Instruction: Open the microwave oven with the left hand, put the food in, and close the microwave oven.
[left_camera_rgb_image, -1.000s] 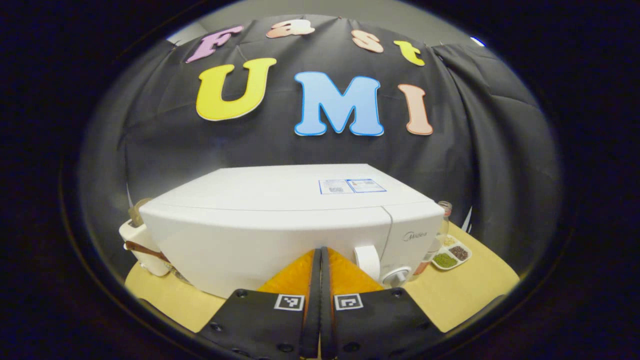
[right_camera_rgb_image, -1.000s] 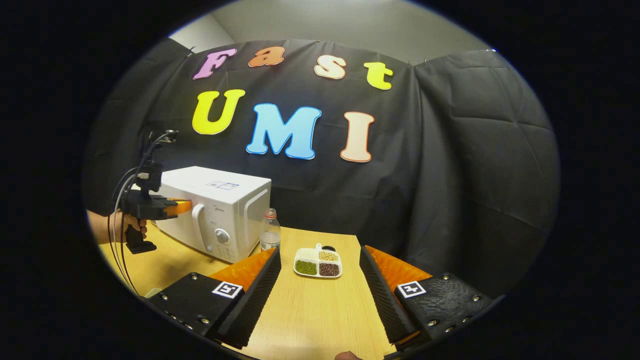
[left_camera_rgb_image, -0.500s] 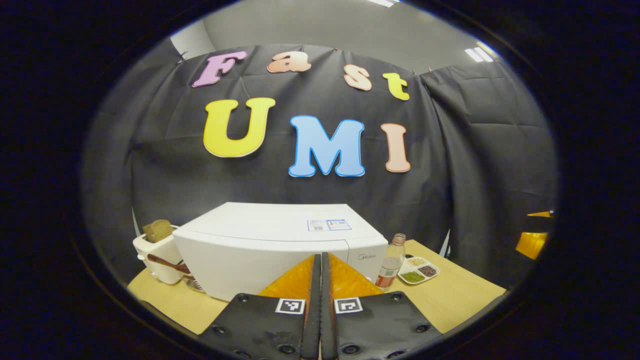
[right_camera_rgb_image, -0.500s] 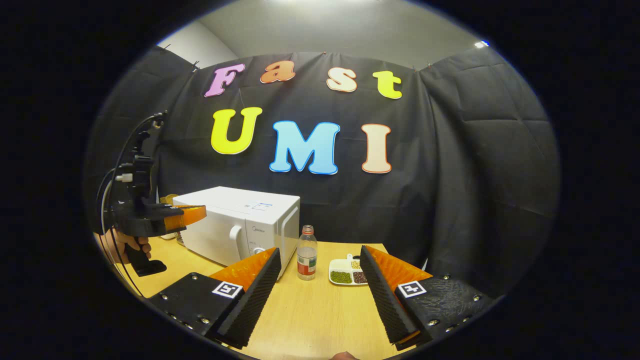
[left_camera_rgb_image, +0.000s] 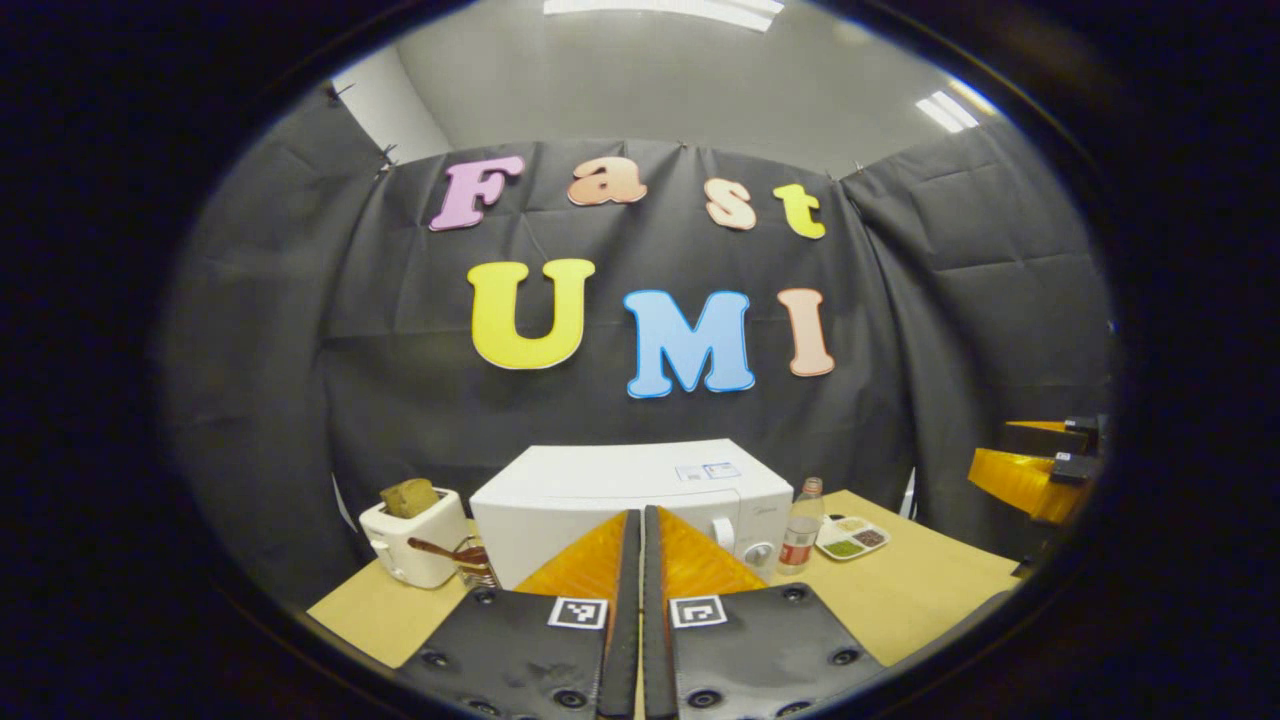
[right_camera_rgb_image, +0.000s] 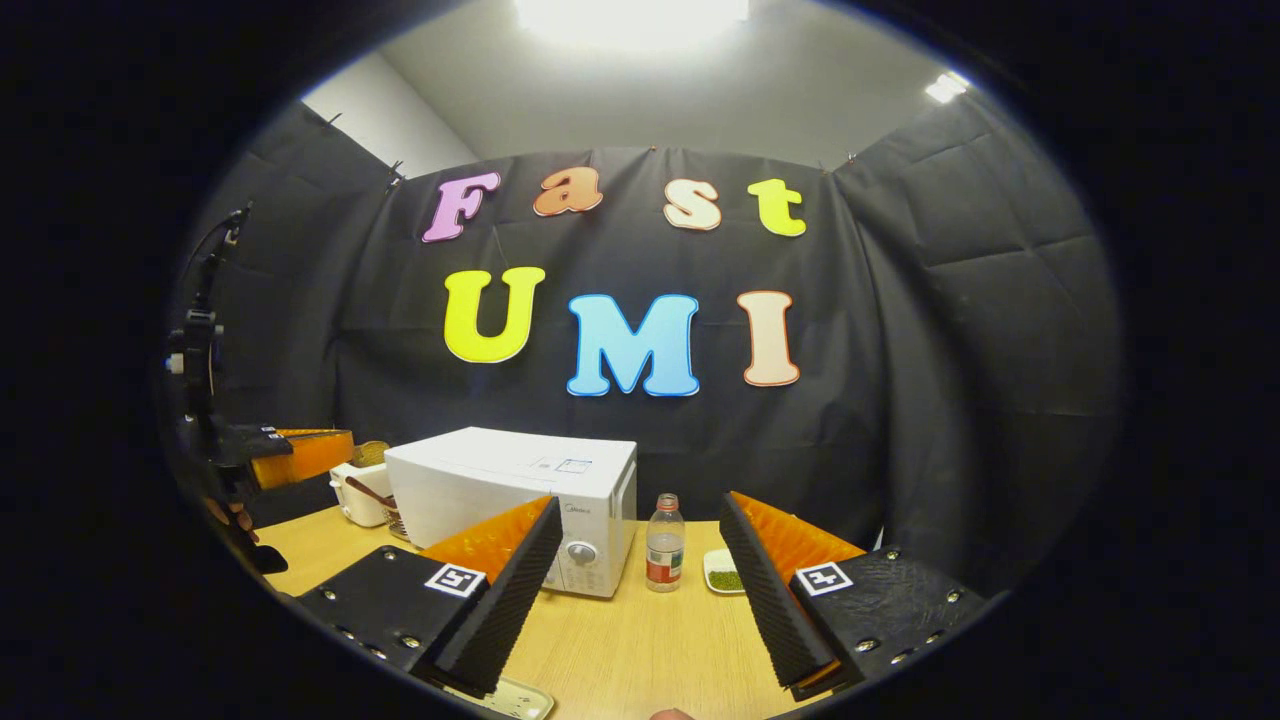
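The white microwave (left_camera_rgb_image: 620, 485) stands at the back of the wooden table with its door closed, its handle (left_camera_rgb_image: 722, 535) and knob (left_camera_rgb_image: 760, 553) at the right. My left gripper (left_camera_rgb_image: 632, 560) is shut with nothing between its fingers, well back from the oven. In the right gripper view the microwave (right_camera_rgb_image: 510, 480) sits left of centre. My right gripper (right_camera_rgb_image: 638, 508) stands open and empty in front of it. A small sectioned dish of beans (left_camera_rgb_image: 852, 537) lies right of the oven; that dish (right_camera_rgb_image: 722, 575) is half hidden behind a right finger.
A clear bottle (right_camera_rgb_image: 663, 545) stands between oven and dish. A white toaster (left_camera_rgb_image: 410, 540) with bread stands to the left. The left gripper (right_camera_rgb_image: 295, 455) is at the far left, the right gripper (left_camera_rgb_image: 1030, 470) at the far right. A pale tray edge (right_camera_rgb_image: 505, 698) shows low on the table (right_camera_rgb_image: 630, 650).
Both grippers have drawn back from the microwave and tilted upward, so the oven looks smaller and lower. The left gripper stayed shut and the right stayed open.
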